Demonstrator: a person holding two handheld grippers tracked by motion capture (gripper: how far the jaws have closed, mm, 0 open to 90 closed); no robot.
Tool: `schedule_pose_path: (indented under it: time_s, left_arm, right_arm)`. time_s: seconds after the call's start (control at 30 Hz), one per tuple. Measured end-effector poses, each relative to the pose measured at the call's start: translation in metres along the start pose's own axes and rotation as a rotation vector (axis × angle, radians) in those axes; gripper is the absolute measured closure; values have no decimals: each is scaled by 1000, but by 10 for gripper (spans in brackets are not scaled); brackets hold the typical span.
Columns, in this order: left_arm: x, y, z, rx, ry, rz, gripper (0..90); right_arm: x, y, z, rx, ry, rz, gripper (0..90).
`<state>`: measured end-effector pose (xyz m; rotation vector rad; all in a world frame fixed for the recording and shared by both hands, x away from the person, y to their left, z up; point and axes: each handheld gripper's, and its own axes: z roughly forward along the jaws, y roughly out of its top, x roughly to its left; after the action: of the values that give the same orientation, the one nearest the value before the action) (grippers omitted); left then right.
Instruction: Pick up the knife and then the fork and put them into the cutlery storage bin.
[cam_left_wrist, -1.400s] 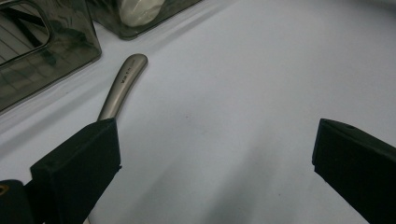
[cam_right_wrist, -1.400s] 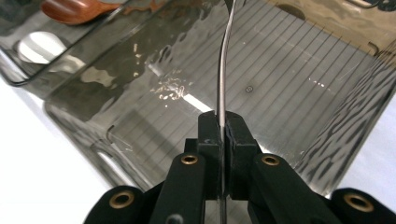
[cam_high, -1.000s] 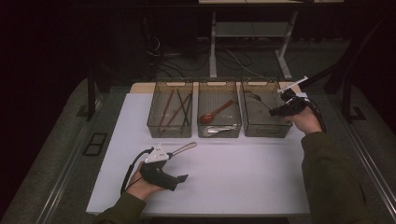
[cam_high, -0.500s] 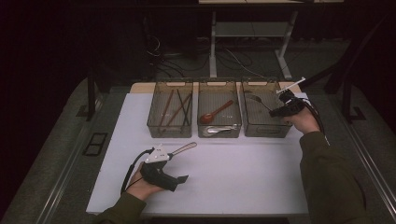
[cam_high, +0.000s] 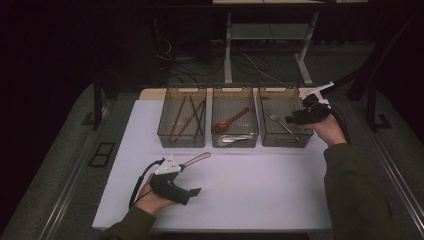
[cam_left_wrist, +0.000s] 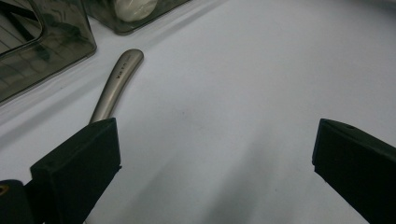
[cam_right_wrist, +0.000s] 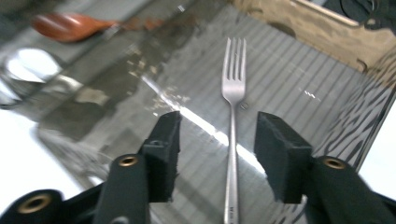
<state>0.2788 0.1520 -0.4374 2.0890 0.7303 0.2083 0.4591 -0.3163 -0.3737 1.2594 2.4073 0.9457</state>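
Note:
A metal fork lies flat on the floor of the right-hand clear bin. My right gripper hovers just above it. Its jaws have just been opening, and the pads stand apart on either side of the fork's handle without touching it. In the high view this right gripper reaches into the bin from the right, over the fork. My left gripper rests wide open on the white mat with nothing between its jaws. A metal utensil handle lies just to its left. From above, the left gripper sits front left, beside the handle.
The left bin holds chopsticks. The middle bin holds a reddish-brown spoon and a metal spoon. The white mat spreads wide in front of the bins. Table legs and cables lie beyond, in the dark.
The right gripper's jaws have parted over the right bin, and the fork now lies free on the bin floor. The left gripper has stayed where it was.

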Motion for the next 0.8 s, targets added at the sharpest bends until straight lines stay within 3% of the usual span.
schedule_pose_path:
  time_s: [0.37,0.8]
  left_arm:
    - [3,1,-3,8,16,4,1]
    - [6,1,-6,12,31,-7,39]
  right_arm:
    - [30,-23,-31,-130,62,-26,285]
    - [66,-60,-39,-212,86,-31,201]
